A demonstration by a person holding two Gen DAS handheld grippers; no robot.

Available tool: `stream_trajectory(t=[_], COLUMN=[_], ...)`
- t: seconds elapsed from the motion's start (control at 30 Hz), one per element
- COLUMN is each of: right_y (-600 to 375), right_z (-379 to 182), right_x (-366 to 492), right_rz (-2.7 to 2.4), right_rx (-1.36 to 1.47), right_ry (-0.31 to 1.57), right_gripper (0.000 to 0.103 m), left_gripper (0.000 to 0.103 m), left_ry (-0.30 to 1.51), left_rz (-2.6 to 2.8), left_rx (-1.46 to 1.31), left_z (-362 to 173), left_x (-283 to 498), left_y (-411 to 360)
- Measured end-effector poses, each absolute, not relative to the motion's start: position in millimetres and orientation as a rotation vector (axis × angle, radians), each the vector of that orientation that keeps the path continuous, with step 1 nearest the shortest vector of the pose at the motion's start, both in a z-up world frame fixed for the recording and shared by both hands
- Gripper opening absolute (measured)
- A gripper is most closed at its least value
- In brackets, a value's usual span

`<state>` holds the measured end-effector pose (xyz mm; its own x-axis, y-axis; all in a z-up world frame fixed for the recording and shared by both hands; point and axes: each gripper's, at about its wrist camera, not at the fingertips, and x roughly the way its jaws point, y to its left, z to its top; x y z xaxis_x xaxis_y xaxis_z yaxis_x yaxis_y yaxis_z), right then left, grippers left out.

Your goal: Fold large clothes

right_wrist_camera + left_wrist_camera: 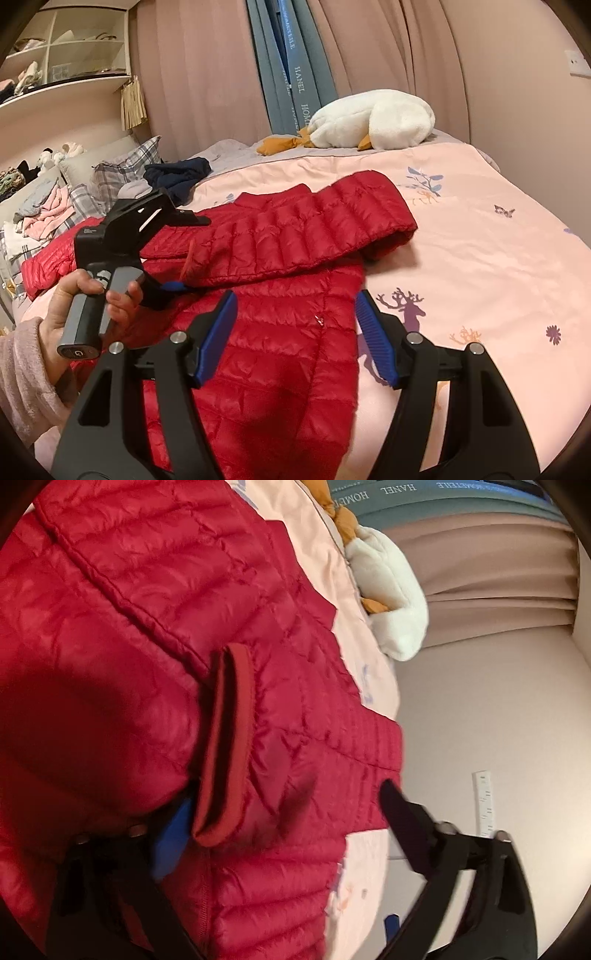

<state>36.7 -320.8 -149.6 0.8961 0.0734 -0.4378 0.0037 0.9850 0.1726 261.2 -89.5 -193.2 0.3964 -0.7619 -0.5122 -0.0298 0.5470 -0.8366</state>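
A red quilted down jacket lies spread on a pink bed cover. One sleeve is folded across the body. In the left wrist view the jacket fills the frame, and its dark red ribbed cuff lies just ahead of the fingers. My left gripper is open, its jaws wide apart over the jacket; it also shows in the right wrist view, held by a hand. My right gripper is open and empty above the jacket's lower body.
A white plush goose lies at the bed's far side, seen too in the left wrist view. A dark blue garment, plaid pillows and a clothes pile sit at the left. Curtains and shelves stand behind.
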Motion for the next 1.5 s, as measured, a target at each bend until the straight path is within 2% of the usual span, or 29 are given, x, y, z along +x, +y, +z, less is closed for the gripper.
stream_trajectory(t=[0.03, 0.1, 0.13, 0.17, 0.2, 0.27, 0.57, 0.67, 0.87, 1.03, 1.13, 1.17, 1.3, 1.5], right_y=[-322, -325, -327, -329, -332, -335, -344, -342, -339, -336, -335, -335, -337, -347], right_z=[-151, -154, -156, -157, -158, -159, -161, -163, -166, -166, -164, -164, -162, -148], right_x=[36, 36, 35, 35, 36, 39, 46, 47, 48, 50, 52, 52, 57, 77], right_rz=[0.033, 0.025, 0.022, 0.021, 0.019, 0.012, -0.013, -0.013, -0.001, -0.004, -0.006, -0.005, 0.003, 0.000], right_rx=[0.173, 0.177, 0.183, 0.188, 0.195, 0.202, 0.234, 0.229, 0.229, 0.216, 0.214, 0.212, 0.208, 0.172], right_ry=[0.462, 0.465, 0.469, 0.473, 0.477, 0.487, 0.493, 0.504, 0.515, 0.522, 0.529, 0.529, 0.540, 0.556], right_gripper=[0.068, 0.068, 0.068, 0.068, 0.068, 0.068, 0.068, 0.068, 0.068, 0.068, 0.068, 0.068, 0.068, 0.068], left_gripper=[0.070, 0.045, 0.037, 0.021, 0.016, 0.014, 0.013, 0.013, 0.013, 0.013, 0.022, 0.030, 0.045, 0.045], left_ry=[1.088, 1.122, 1.131, 1.134, 1.132, 1.113, 0.840, 0.792, 0.815, 0.944, 0.957, 0.968, 0.982, 0.905], left_rz=[-0.524, -0.469, -0.458, -0.453, -0.457, -0.459, -0.462, -0.424, -0.283, -0.217, -0.164, -0.134, -0.103, -0.145], left_rx=[-0.866, -0.821, -0.807, -0.783, -0.770, -0.739, -0.660, -0.661, -0.640, -0.599, -0.598, -0.590, -0.571, -0.463], left_z=[-194, -196, -197, -195, -193, -181, -78, -63, -83, -130, -147, -152, -157, -128], left_x=[262, 264, 265, 267, 268, 270, 293, 298, 308, 323, 327, 328, 328, 320], left_y=[-88, -88, -87, -87, -86, -86, -54, -31, 3, 9, 21, 26, 40, 40])
